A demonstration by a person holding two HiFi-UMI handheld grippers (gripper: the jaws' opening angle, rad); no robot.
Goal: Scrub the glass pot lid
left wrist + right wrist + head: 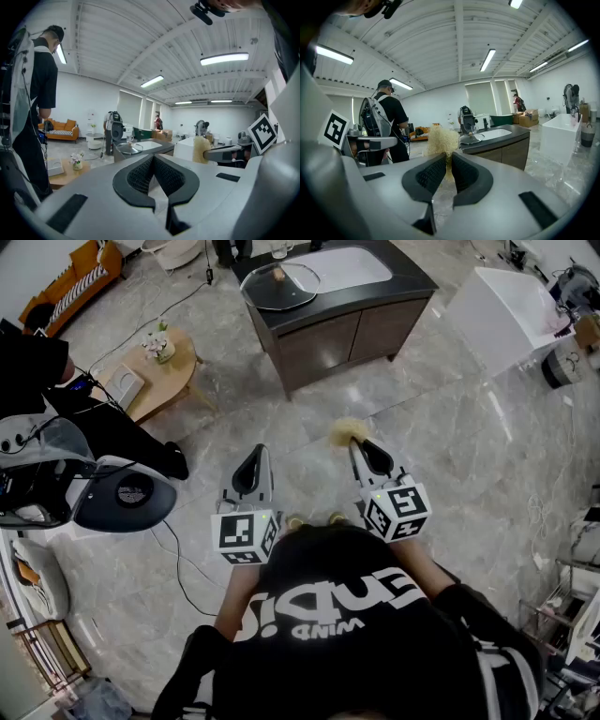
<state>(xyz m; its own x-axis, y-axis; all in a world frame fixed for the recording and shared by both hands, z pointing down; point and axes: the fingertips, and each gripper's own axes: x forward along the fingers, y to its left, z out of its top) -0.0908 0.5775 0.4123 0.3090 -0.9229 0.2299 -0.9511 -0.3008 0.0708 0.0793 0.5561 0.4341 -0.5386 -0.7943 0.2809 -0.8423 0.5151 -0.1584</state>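
The glass pot lid [279, 285] lies flat on a dark counter at the far end of the room, beside a white sink [347, 266]. It also shows small and distant as the lid [129, 148] in the left gripper view and the lid [469, 137] in the right gripper view. My right gripper [357, 442] is shut on a pale yellow fibrous scrubber [349, 431], which sticks up past the jaws as the scrubber [442, 139]. My left gripper [259, 450] is shut with nothing in it. Both are held at waist height, well short of the counter.
A dark cabinet [337, 334] carries the counter. A round wooden table [155, 371] with flowers stands at left. A person in black [37, 362] and a grey machine [122, 498] with a floor cable are nearby. A white tub [511, 301] sits at right.
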